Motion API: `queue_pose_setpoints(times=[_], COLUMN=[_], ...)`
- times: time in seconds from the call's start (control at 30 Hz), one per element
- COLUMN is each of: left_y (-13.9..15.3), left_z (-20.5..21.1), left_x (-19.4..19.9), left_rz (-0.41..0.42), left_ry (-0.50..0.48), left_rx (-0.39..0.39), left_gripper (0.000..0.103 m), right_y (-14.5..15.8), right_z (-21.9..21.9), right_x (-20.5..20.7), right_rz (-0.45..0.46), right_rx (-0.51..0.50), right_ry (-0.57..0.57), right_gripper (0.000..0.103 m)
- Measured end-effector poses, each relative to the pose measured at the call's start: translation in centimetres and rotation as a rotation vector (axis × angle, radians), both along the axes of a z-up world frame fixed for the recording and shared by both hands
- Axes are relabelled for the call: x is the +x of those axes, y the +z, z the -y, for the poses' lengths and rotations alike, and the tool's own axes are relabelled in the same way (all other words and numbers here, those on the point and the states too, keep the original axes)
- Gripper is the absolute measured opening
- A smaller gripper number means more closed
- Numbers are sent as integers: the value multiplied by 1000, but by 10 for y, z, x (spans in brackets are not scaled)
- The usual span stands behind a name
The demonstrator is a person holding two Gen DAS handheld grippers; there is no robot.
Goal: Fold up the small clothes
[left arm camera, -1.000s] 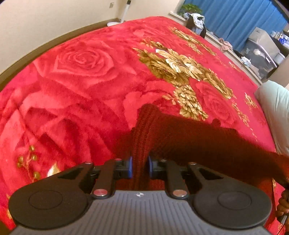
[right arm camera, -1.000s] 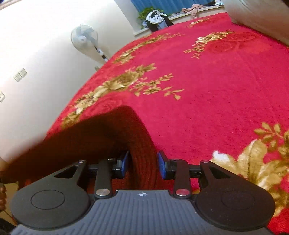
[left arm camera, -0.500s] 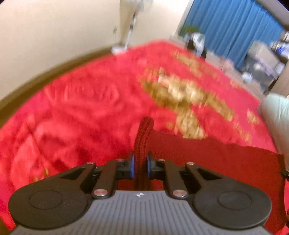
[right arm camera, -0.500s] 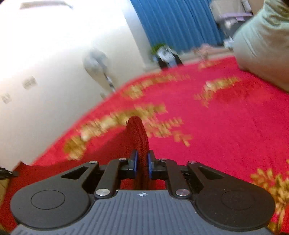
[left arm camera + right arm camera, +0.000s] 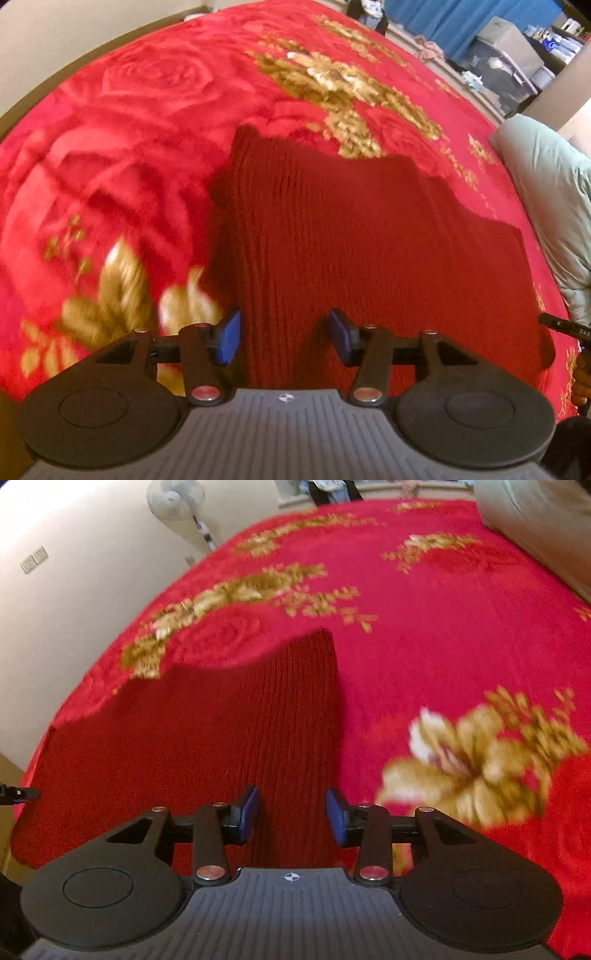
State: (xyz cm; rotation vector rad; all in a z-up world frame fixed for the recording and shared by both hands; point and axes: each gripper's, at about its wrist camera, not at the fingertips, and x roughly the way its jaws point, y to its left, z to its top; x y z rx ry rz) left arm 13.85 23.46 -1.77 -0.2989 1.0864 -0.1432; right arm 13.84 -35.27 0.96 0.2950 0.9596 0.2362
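Two tools open, knit garment [image 5: 369, 236] flat, blanket [image 5: 129, 122] around

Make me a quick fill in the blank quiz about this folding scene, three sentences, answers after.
1. The dark red knitted garment lies on a red blanket patterned with gold ____.
2. Both the left tongs and the right tongs are ____.
3. The pads on the tongs are coloured ____.

Missing words: flowers; open; blue
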Motion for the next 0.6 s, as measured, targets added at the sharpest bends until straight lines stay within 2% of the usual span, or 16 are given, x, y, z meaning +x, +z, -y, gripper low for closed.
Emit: queue_pose_setpoints(times=[0.13,0.2,0.23,0.27,0.3,0.4,0.47,0.5,0.53,0.6], left_y=[-7,-11,-12,-12,-11,11,24,22,13,-5], left_z=[1,5,4,2,0,-6,-8,-7,-6,-1], left_x=[-38,-52,-59,-65,-70,-89,-108,-113,-114,-107], left_rz=[-37,-31,-25,-16,-3,134,221,216,168,62], left_ry=[56,81,100,117,133,190,222,238,251,258], left_rx=[-56,-44,-46,-62,-75,-86,-96,-85,-68,-24], left_gripper=[55,54,43,33,14,13,13,13,14,16], right_y=[-3,-7,-9,-9,-8,7,22,26,24,7], right_z=[-11,-14,-15,-14,-15,-12,-7,-5,-5,-5], right_x=[-29,-40,-44,-47,-49,-59,-70,-74,-75,-71], right_rz=[-31,-31,-28,-18,-5,73,147,163,159,86], right_rx=[-59,-60,-55,-54,-56,-23,41,51,43,17], right_ry=[-15,-24,-37,-54,-68,-128,-177,-196,-214,-224], right_gripper=[42,34,27,17,13,11,11,11,11,11])
